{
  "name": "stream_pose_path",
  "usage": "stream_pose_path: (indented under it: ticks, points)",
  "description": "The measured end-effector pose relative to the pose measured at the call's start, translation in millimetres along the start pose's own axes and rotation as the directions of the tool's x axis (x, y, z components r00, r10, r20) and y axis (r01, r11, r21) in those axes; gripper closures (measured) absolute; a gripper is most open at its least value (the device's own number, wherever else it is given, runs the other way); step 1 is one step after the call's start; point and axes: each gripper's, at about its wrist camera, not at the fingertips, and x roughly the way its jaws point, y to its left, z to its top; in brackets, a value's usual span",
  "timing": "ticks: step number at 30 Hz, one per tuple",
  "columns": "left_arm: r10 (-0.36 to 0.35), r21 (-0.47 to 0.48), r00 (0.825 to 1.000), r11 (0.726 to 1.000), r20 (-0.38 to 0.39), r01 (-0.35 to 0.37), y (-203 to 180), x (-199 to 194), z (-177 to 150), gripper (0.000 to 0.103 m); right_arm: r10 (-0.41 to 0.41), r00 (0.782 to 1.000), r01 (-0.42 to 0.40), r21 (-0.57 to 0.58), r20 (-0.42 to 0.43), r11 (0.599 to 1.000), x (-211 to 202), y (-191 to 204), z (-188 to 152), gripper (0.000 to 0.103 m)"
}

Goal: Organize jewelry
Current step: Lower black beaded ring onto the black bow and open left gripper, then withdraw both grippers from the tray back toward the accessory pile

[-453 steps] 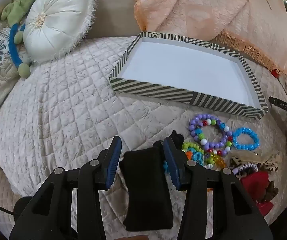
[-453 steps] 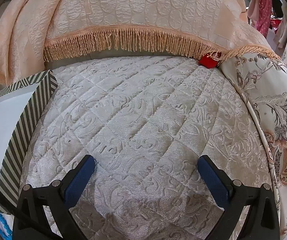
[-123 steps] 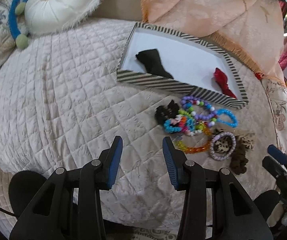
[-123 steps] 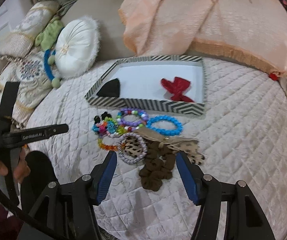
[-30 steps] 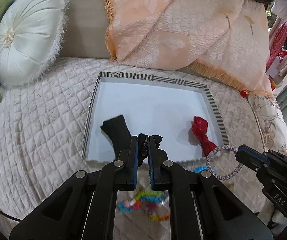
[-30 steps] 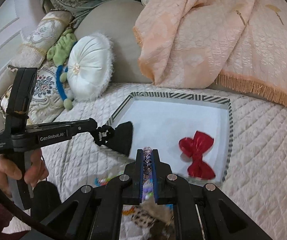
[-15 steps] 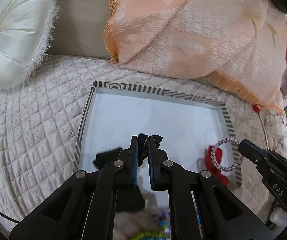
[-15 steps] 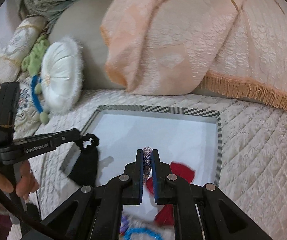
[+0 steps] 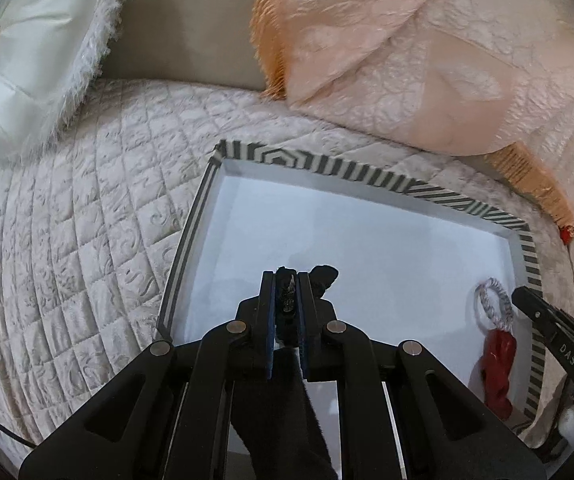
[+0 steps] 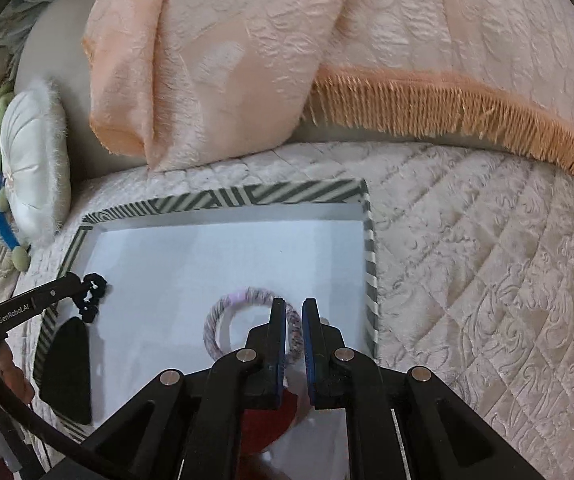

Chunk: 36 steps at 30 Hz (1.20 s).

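Note:
A striped-rim tray with a white floor (image 9: 367,172) (image 10: 370,256) lies on the quilted bed. My left gripper (image 9: 288,280) is shut on a black scrunchie (image 9: 323,276) over the tray's left part; it also shows in the right wrist view (image 10: 91,292). My right gripper (image 10: 294,308) has its jaws slightly apart around a pink-grey speckled hair ring (image 10: 243,296), which rests on the tray floor; the ring also shows in the left wrist view (image 9: 491,304). A red bow (image 9: 497,368) and a black cloth piece (image 10: 67,364) lie in the tray.
A peach fringed blanket (image 9: 427,48) (image 10: 247,40) lies behind the tray. A white round cushion (image 9: 35,40) (image 10: 35,160) sits at the left. The quilted bed cover (image 10: 487,280) spreads to the right of the tray.
Both grippers have moved forward and down over the tray. My right gripper's jaws have parted slightly and the speckled ring now lies flatter on the tray floor. The left stays shut on the black scrunchie.

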Motion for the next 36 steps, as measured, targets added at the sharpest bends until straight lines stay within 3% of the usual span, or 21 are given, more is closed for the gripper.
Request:
stream_pose_path:
  ticks: [3,4,6,8,19,28,36]
  points:
    - [0.000,-0.008,1.000,1.000,-0.015,-0.001,2,2,0,0.089,0.003,1.000,-0.003,-0.003,0.008,1.000,-4,0,-2,0.086]
    - [0.003,-0.008,1.000,1.000,-0.014,-0.004,3,1,0,0.086,0.007,1.000,-0.007,-0.004,0.015,1.000,-7,1,-3,0.078]
    - [0.002,-0.013,1.000,1.000,-0.009,-0.002,5,-1,-1,0.063,0.020,1.000,-0.019,-0.007,0.019,1.000,-13,3,-6,0.073]
    - [-0.015,-0.028,1.000,0.999,0.005,0.015,7,-10,-4,0.058,0.028,0.999,-0.028,-0.012,0.024,1.000,-22,4,-10,0.073]
    - [0.012,0.003,0.999,1.000,0.043,-0.012,4,-55,-28,0.057,0.037,0.998,-0.035,-0.053,0.047,0.998,-78,31,-36,0.071]
    - [0.039,0.039,0.993,0.998,0.112,-0.043,2,-102,-70,0.057,0.066,0.996,-0.063,-0.059,0.063,0.996,-115,50,-70,0.067]
    - [0.047,0.049,0.991,0.997,0.129,-0.054,0,-130,-106,0.057,0.078,0.994,-0.074,-0.065,0.074,0.995,-140,65,-101,0.064]
